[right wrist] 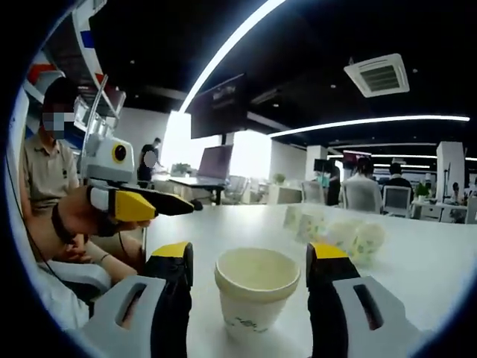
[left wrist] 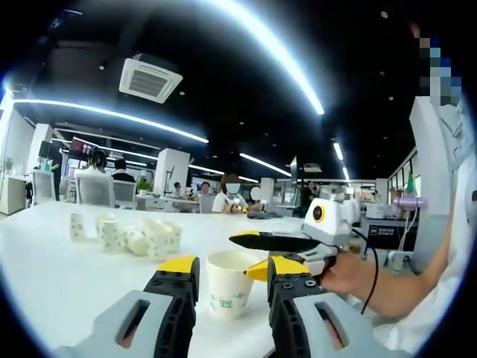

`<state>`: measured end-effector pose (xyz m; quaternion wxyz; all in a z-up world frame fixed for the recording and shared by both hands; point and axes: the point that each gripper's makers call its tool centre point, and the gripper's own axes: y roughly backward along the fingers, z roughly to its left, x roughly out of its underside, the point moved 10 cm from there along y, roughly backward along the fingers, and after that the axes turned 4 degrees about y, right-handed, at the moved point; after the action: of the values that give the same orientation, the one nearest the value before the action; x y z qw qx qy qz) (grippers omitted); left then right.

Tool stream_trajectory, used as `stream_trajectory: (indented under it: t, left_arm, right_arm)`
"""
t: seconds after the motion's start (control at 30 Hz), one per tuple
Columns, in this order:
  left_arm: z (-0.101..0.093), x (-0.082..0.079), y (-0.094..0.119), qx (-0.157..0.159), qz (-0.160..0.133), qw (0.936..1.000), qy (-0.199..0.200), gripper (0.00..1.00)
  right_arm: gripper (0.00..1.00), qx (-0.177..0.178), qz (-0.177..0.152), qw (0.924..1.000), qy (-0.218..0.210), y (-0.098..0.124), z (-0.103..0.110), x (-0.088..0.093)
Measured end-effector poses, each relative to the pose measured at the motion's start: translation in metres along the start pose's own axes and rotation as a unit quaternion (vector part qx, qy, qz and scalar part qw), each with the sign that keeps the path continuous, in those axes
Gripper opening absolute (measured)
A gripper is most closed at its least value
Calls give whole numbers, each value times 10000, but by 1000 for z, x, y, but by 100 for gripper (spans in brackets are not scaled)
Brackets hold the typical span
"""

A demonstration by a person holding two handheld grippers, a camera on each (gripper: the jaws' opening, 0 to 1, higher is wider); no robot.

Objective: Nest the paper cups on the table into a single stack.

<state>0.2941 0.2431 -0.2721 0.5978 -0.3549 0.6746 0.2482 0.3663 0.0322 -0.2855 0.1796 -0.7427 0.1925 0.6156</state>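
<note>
In the left gripper view I have my left gripper low in the centre of the frame, its yellow-tipped fingers spread wide on either side of an upright paper cup that stands on the white worktop. The fingers sit just beside the cup's walls, and I cannot tell whether they touch it. The right gripper comes in from the right at mid-frame, held in a hand, its fingers lying close together just above and beside the cup's rim. At left of centre in that frame, a cluster of more paper cups sits on the worktop, some upright and some tipped on their sides, well apart from the cup between my fingers.

In the right gripper view I see the right gripper spread wide around an upright paper cup at bottom centre, open mouth up, nothing gripped. The left gripper enters at left of mid-frame. Right of centre, the other cups lie further back on the worktop.
</note>
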Motion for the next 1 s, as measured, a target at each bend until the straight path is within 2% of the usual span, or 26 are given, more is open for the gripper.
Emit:
stream_trajectory:
  t: [0.27,0.47,0.7,0.9,1.0]
  left_arm:
    - [3,1,1,-51,-13,10000,37,39]
    - [12,6,-2,-99,124,9999,-5,39]
    - [35,-5,-9,-262,146,9995,-110,39]
    - [60,-21,-30,-393,91,9987,-297,39]
    - [74,-24,-46,-372,118,9989,-253,41]
  right_arm:
    - [64,19,-326,9989,-333,22,9,-2]
    - [61,72,-579,9972,-468,37,11,-6]
    - [60,108,-637,9968,-468,48,13,-9]
    - [60,169,-663,9968,-406,59,13,-14]
    - [59,212,-693,9966,-380,63,10,-16]
